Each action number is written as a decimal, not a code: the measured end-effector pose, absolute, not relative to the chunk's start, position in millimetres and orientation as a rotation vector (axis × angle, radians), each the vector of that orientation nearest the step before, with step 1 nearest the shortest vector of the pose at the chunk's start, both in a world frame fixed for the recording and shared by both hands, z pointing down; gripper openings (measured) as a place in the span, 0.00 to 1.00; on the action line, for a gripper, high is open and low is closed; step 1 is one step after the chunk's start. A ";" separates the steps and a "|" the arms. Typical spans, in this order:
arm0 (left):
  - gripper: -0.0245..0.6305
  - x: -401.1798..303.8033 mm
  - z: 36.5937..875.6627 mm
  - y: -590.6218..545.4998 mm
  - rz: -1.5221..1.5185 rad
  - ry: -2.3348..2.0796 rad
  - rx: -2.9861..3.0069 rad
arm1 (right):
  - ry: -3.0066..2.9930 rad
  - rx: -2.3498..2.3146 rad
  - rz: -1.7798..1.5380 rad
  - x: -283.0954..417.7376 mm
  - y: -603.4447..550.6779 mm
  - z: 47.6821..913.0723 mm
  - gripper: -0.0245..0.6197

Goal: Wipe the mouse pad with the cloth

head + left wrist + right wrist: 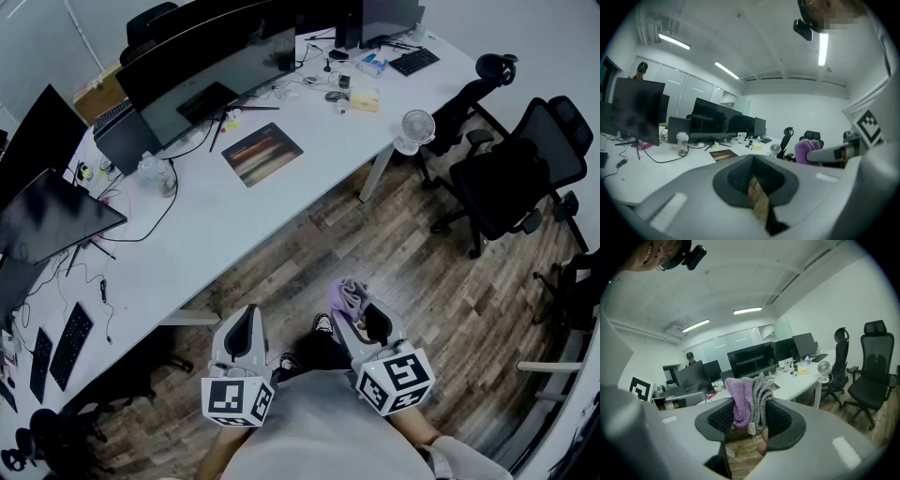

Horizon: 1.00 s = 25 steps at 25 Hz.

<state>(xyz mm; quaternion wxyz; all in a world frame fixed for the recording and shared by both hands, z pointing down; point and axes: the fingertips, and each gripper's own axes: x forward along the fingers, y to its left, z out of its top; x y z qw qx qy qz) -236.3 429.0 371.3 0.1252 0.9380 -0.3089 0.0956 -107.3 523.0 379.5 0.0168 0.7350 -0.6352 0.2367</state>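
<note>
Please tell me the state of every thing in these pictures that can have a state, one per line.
left gripper: shut, empty.
right gripper: shut on the cloth.
cloth: bunched, held off the desk.
mouse pad: flat on the desk, untouched.
monitors: screens dark.
office chairs: unoccupied.

so the desk (197, 244) runs from near left to far right; the mouse pad (262, 153) lies on it, just in front of the wide monitor (202, 70); a fan (416, 128) stands at the desk's right edge; chairs (511, 178) sit right of that; the left gripper (248, 323) and right gripper (361, 314) are side by side, near, well apart from the desk; the cloth (347, 295) is between the right one's jaws
</note>
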 end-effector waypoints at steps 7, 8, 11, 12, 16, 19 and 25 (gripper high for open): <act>0.04 -206.0 378.4 402.8 0.302 -0.927 2.733 | -2.031 2.244 0.767 -78.0 491.8 388.3 0.32; 0.04 -202.4 379.7 400.5 0.303 -0.933 2.728 | -2.048 2.240 0.780 -73.6 489.1 388.9 0.32; 0.04 -190.2 381.7 395.4 0.305 -0.955 2.720 | -2.096 2.244 0.817 -57.0 483.1 389.0 0.33; 0.04 -185.7 381.9 393.4 0.305 -0.967 2.720 | -2.107 2.245 0.824 -50.7 481.1 388.9 0.33; 0.04 -168.0 379.7 386.5 0.303 -1.009 2.717 | -2.175 2.226 0.855 -30.5 472.8 387.8 0.34; 0.04 -151.2 377.1 386.6 0.296 -1.025 2.719 | -2.219 2.196 0.872 -15.5 468.2 389.4 0.34; 0.04 -134.3 373.6 383.4 0.285 -1.073 2.706 | -2.272 2.144 0.875 2.3 461.4 391.1 0.34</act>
